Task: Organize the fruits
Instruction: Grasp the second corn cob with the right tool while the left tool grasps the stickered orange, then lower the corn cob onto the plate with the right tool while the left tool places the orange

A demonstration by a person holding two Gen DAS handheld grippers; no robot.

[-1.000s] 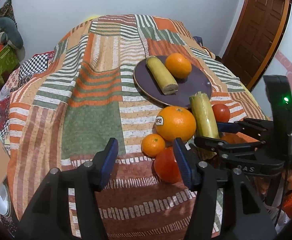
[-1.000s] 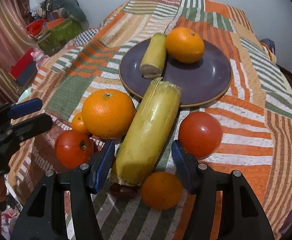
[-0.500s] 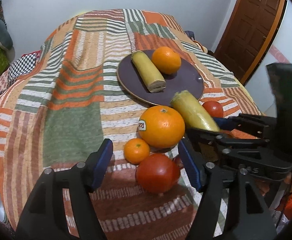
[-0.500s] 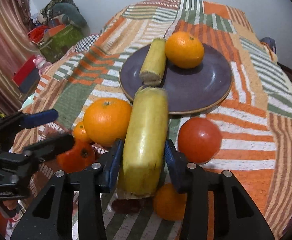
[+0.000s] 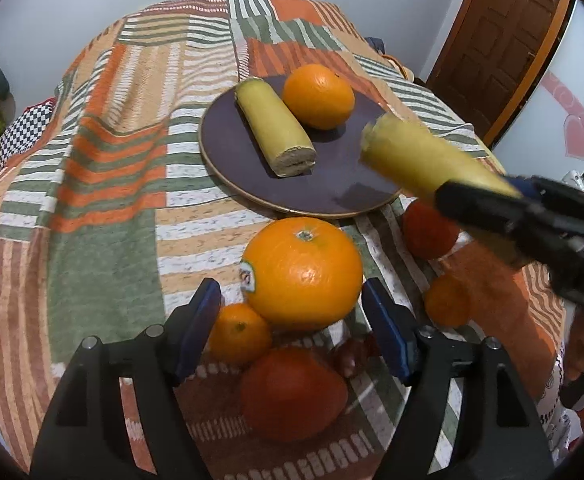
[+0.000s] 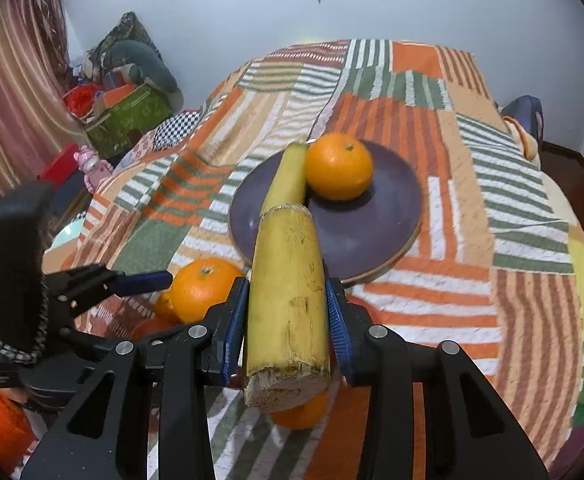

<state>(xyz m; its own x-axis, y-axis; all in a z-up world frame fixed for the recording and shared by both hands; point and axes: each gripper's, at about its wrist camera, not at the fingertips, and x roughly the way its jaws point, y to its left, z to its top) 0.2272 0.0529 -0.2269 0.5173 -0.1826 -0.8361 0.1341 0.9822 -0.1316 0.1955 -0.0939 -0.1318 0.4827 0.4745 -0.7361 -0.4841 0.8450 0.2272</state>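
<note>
Right gripper point(image 6: 288, 320): yellow stalk piece point(image 6: 288, 300) clamped between blue pads, held clear of bedspread point(image 6: 471, 160), front end above near rim of purple plate point(image 6: 391, 208). Jaws have just been closing on it.

Left gripper point(image 5: 292, 328): jaws apart, have just been opening; nothing gripped. Large orange point(image 5: 303, 272) seen between pads, small orange point(image 5: 240, 332) and tomato point(image 5: 292, 392) nearer.

Plate: second stalk piece point(image 5: 274, 132) and orange point(image 5: 317, 96) laid side by side, touching.
</note>
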